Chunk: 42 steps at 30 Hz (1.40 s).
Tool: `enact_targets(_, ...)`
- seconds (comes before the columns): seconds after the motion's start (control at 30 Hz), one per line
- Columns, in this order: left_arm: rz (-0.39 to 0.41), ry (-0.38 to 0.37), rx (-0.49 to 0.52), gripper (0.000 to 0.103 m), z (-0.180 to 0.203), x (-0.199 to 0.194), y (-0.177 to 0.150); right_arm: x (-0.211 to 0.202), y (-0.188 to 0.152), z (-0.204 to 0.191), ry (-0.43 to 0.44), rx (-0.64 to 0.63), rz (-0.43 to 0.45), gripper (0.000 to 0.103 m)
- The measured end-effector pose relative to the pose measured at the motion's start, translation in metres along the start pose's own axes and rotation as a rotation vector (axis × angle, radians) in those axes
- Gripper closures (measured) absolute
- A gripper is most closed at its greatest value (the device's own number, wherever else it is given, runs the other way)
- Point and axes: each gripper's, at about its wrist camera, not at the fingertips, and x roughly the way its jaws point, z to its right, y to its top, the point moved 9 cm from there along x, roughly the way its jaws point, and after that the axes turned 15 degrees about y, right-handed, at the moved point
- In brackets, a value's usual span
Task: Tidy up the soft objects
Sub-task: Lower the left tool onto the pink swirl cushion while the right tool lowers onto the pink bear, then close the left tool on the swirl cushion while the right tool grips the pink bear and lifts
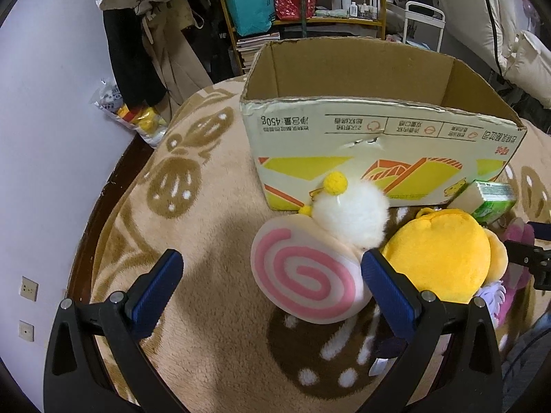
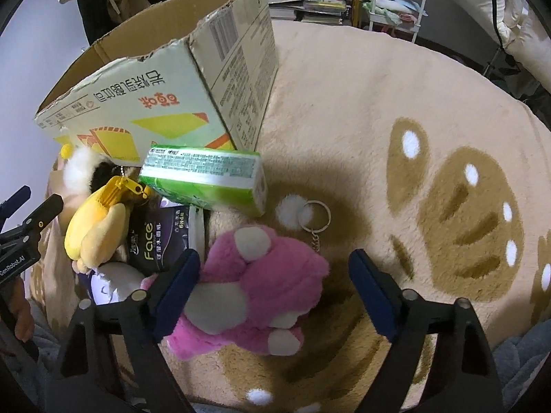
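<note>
An open cardboard box [image 1: 378, 130] stands on the beige blanket; it also shows in the right wrist view [image 2: 155, 103]. In front of it lie a pink-spiral roll plush [image 1: 306, 275], a white pompom with a yellow ball [image 1: 351, 213] and a yellow plush [image 1: 444, 251]. My left gripper [image 1: 272, 275] is open, its right finger beside the spiral plush. My right gripper [image 2: 275, 282] is open around a pink plush [image 2: 255, 289]. The yellow plush [image 2: 96, 230], a green tissue pack [image 2: 206, 175] and a dark tissue pack [image 2: 155, 241] lie to its left.
A small white pompom keyring [image 2: 303, 216] lies beyond the pink plush. The blanket [image 2: 413, 120] with brown paw prints stretches to the right. Shelves with bags and books [image 1: 275, 10] stand behind the box. A wall [image 1: 41, 137] is at left.
</note>
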Motion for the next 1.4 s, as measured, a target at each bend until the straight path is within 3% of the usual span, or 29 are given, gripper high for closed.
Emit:
enact_targets(0.17,-0.030,-0.027,-0.003,0.001,0.003,0.004,-0.003,0.007,0.001,-0.006,0.028,0.004,-0.023,0.030)
enact_targets(0.63,-0.069,-0.033,0.019,0.002,0.012,0.011,-0.013,0.020,0.002,-0.017,0.027,0.002,-0.038,0.032)
enact_targets(0.8,-0.074,-0.065,0.009,0.012,0.014,0.012,-0.013,0.018,-0.001,-0.011,0.046,0.008,-0.036,0.032)
enact_targets(0.9,-0.073,-0.076,0.015,0.029,0.017,0.012,-0.014,0.015,0.001,-0.011,0.040,0.002,-0.029,0.036)
enact_targets(0.97,-0.067,-0.073,0.018,0.046,0.018,0.010,-0.015,0.013,0.000,-0.009,0.045,0.002,-0.020,0.037)
enact_targets(1.07,-0.077,-0.097,-0.002,0.056,0.017,0.009,-0.016,0.012,0.000,-0.008,0.046,0.001,-0.015,0.039)
enact_targets(1.23,-0.081,-0.116,-0.021,0.067,0.015,0.007,-0.017,-0.002,-0.002,-0.015,-0.001,-0.065,0.018,0.041)
enact_targets(1.4,-0.065,-0.113,-0.018,0.069,0.013,0.000,-0.017,-0.020,0.003,-0.027,-0.055,-0.134,0.087,0.042)
